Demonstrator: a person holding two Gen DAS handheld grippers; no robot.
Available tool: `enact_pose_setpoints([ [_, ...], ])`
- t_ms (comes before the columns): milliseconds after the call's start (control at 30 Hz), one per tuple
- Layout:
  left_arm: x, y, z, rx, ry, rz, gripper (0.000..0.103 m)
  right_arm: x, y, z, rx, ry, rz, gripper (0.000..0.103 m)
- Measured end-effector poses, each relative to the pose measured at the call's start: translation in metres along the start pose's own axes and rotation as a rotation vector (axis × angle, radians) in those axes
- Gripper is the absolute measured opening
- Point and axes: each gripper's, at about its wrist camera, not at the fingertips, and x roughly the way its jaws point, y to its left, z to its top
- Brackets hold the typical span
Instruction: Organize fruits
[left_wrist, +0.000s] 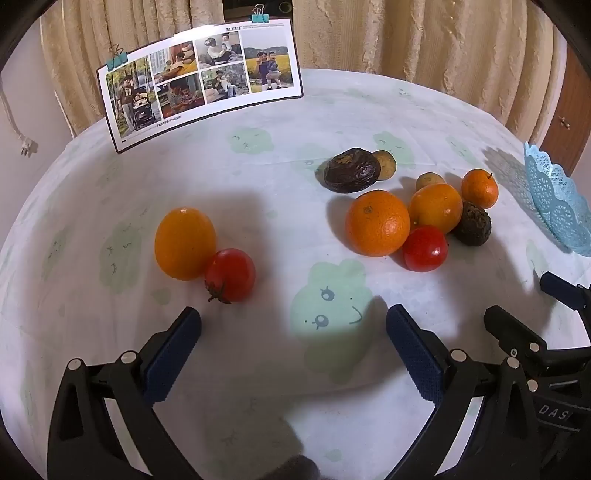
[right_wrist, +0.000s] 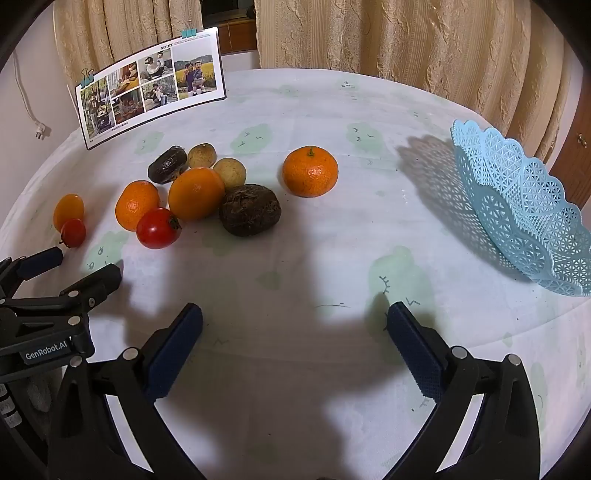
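Note:
Several fruits lie on the white tablecloth (left_wrist: 258, 184). At the left, an orange-yellow fruit (left_wrist: 184, 243) touches a red tomato (left_wrist: 229, 275). To the right is a cluster: a large orange (left_wrist: 377, 223), a second orange (left_wrist: 435, 208), a tomato (left_wrist: 424, 248), a mandarin (left_wrist: 479, 188) and dark brown fruits (left_wrist: 351, 170). The mandarin (right_wrist: 310, 171) stands apart in the right wrist view. A light blue lace basket (right_wrist: 524, 214) sits at the right. My left gripper (left_wrist: 293, 328) is open and empty, near the left tomato. My right gripper (right_wrist: 294, 325) is open and empty over bare cloth.
A photo card (left_wrist: 199, 81) held by clips stands at the back left. Beige curtains (left_wrist: 424, 37) hang behind the table. The right gripper's fingers (left_wrist: 517, 332) show at the lower right of the left wrist view, the left gripper's fingers (right_wrist: 96, 284) at the left of the right wrist view.

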Motion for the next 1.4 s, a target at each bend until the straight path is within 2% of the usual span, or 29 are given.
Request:
enact_pose_setpoints([
  [1400,0.0000,0.0007,0.0001,0.001,0.001,0.005,0.098,-0.0004,0.0002,0.0002,0.001,0.001,0.001,0.101],
])
